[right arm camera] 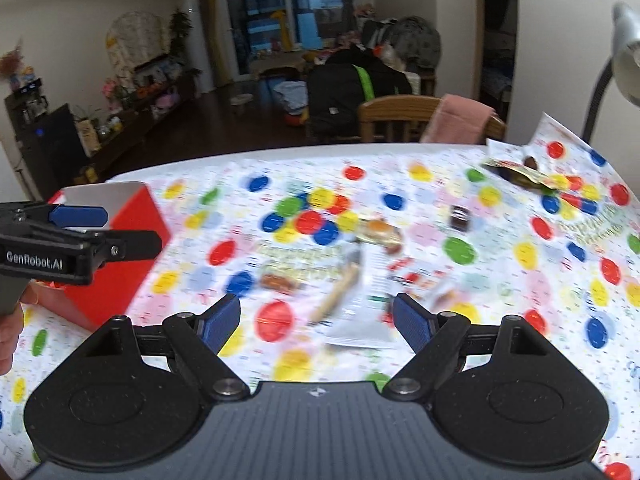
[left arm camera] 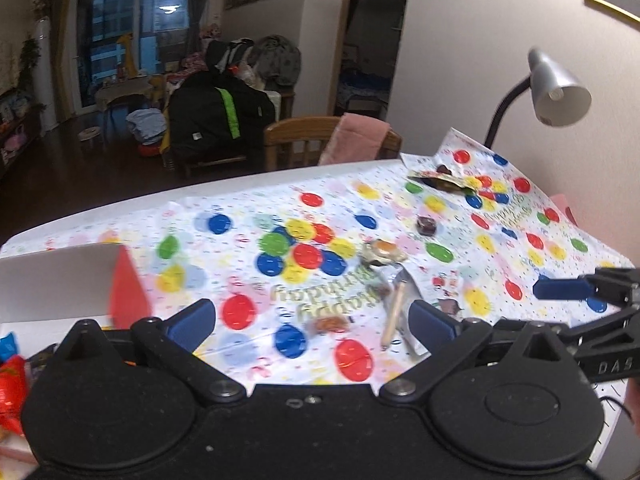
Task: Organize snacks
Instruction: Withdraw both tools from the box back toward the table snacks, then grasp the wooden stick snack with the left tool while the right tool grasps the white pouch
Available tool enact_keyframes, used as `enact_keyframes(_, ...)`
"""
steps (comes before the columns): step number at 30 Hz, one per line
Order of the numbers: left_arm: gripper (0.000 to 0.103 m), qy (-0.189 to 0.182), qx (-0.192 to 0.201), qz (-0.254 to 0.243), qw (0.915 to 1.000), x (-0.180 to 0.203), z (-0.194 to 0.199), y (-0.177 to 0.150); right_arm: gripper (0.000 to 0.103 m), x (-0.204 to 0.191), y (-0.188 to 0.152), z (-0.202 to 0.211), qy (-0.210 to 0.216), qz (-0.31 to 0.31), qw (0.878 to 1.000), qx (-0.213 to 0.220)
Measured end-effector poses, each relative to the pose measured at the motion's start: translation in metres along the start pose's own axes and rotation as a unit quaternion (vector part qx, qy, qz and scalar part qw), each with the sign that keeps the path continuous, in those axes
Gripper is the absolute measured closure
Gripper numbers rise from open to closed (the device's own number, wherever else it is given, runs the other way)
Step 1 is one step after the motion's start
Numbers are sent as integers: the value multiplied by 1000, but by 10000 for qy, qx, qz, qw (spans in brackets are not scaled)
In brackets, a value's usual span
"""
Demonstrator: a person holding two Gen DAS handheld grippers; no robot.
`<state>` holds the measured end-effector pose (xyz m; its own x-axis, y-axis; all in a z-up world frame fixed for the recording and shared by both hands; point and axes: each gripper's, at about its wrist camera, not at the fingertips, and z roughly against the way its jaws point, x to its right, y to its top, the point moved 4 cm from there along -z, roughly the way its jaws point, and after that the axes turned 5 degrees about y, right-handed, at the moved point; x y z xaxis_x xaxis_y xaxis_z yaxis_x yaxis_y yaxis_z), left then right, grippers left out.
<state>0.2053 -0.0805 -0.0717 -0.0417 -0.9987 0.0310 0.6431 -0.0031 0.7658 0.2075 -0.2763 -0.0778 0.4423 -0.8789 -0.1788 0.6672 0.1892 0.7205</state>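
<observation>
Snacks lie scattered on a balloon-print birthday tablecloth (left arm camera: 248,216). A long breadstick in a clear wrapper (left arm camera: 395,312) (right arm camera: 340,294) lies just ahead of both grippers, beside a small orange snack (left arm camera: 330,324) (right arm camera: 278,282). Farther off are a round wrapped bun (left arm camera: 382,254) (right arm camera: 380,232), a dark jelly cup (left arm camera: 426,226) (right arm camera: 460,216) and a gold-brown packet (left arm camera: 444,180) (right arm camera: 516,174). My left gripper (left arm camera: 312,324) is open and holds nothing. My right gripper (right arm camera: 318,324) is open too, hovering over the breadstick wrapper.
A red box with a grey open top (left arm camera: 128,292) (right arm camera: 116,264) stands at the left. Red and blue snack bags (left arm camera: 12,388) lie at the near left. A desk lamp (left arm camera: 560,92) and a wooden chair with a pink cloth (left arm camera: 332,140) stand beyond the table.
</observation>
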Motion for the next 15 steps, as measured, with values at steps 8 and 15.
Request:
enact_keyframes(8,0,-89,-199,-174,9996,41,-44,-7,20,60,-4,-16,-289,-209,9992,-166)
enact_keyframes(15,5,-16,-433,-328,9985,59,-81,-11,20,100,-2,-49,-401,-263,9981,-387)
